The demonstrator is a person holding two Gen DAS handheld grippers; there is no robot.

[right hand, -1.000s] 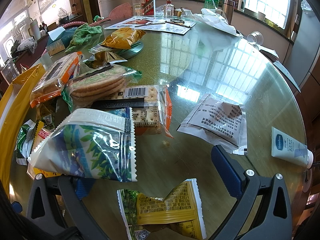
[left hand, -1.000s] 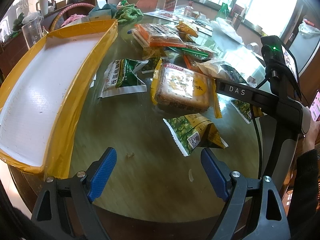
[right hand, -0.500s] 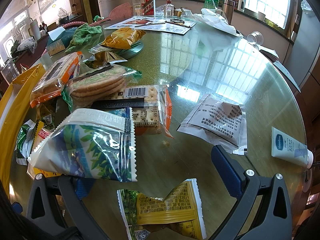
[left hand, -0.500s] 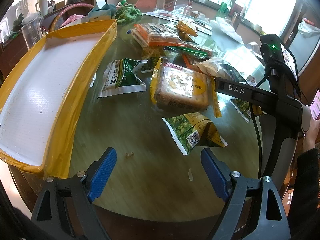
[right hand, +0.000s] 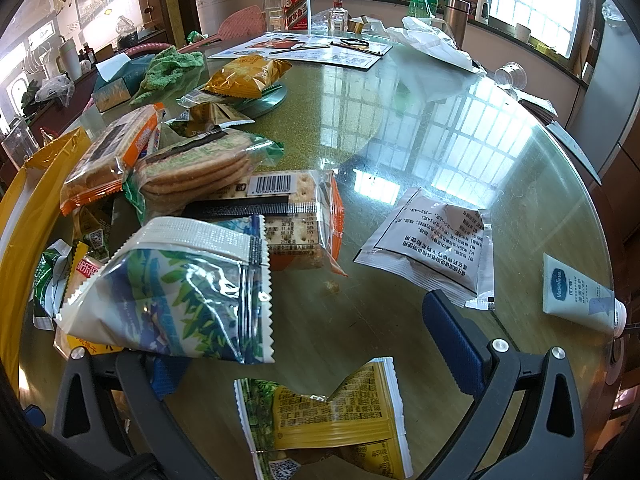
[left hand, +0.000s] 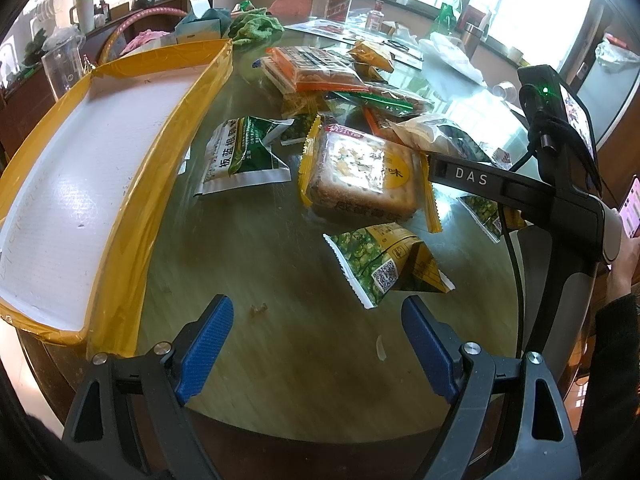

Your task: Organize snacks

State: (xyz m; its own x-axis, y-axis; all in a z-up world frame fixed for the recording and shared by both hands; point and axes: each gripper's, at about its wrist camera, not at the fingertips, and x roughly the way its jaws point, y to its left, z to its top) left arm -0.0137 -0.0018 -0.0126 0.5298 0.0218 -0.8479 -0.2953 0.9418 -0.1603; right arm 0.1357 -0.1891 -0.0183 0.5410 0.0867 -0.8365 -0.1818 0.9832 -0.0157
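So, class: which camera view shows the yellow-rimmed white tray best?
The left wrist view: the yellow-rimmed white tray fills its left side, showing the bare white floor and yellow taped walls on the round glass-topped table. The right wrist view catches only a strip of its yellow wall at the left edge.

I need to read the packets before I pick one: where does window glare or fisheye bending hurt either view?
Right wrist view: window reflections wash out the glass tabletop at centre and right; the white sachet beside them stays legible. Left wrist view: milder glare at far right; the square cracker pack is sharp. Both views bend at the rim, curving the yellow tray.
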